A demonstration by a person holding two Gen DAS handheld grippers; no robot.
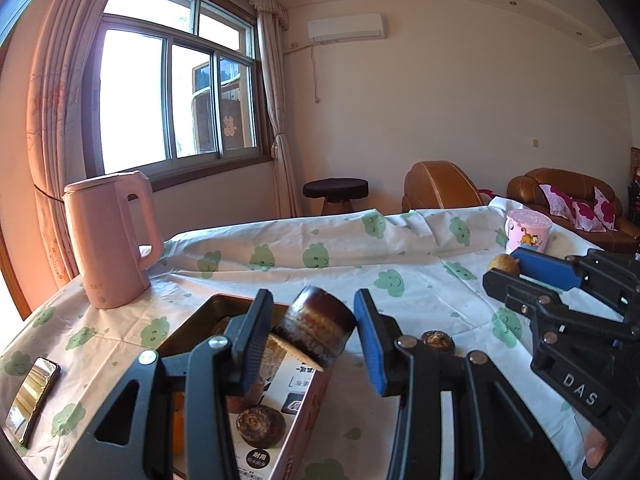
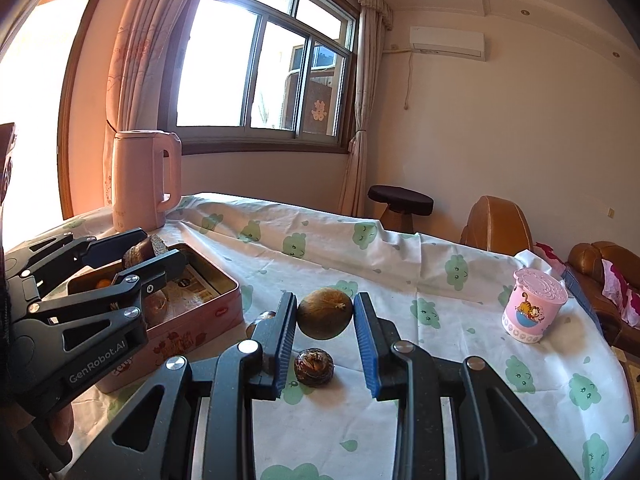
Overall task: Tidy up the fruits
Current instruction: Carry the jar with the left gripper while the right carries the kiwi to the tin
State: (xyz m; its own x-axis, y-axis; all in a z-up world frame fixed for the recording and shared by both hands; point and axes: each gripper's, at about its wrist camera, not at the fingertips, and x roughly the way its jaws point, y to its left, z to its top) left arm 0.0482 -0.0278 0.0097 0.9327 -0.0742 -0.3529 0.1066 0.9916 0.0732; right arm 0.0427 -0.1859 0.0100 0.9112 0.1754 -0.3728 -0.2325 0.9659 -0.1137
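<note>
the left hand-held gripper [image 1: 316, 326] holds a dark fruit [image 1: 320, 320] over the tin box [image 2: 192, 280], apparently ready to drop it in; the right hand-held gripper [image 2: 325, 320] grips a round brown fruit [image 2: 325, 317] above the tabletop [image 2: 400, 272], next for boxing.

A lived-in home sitting room: a table [image 2: 400, 248] under a cloud-print cloth, a pink kettle [image 2: 146, 178], brown leather armchairs [image 1: 560, 192] with floral cushions, a curtained sliding window [image 2: 264, 68], a wall air conditioner [image 1: 346, 28] and a round stool [image 1: 335, 190].
</note>
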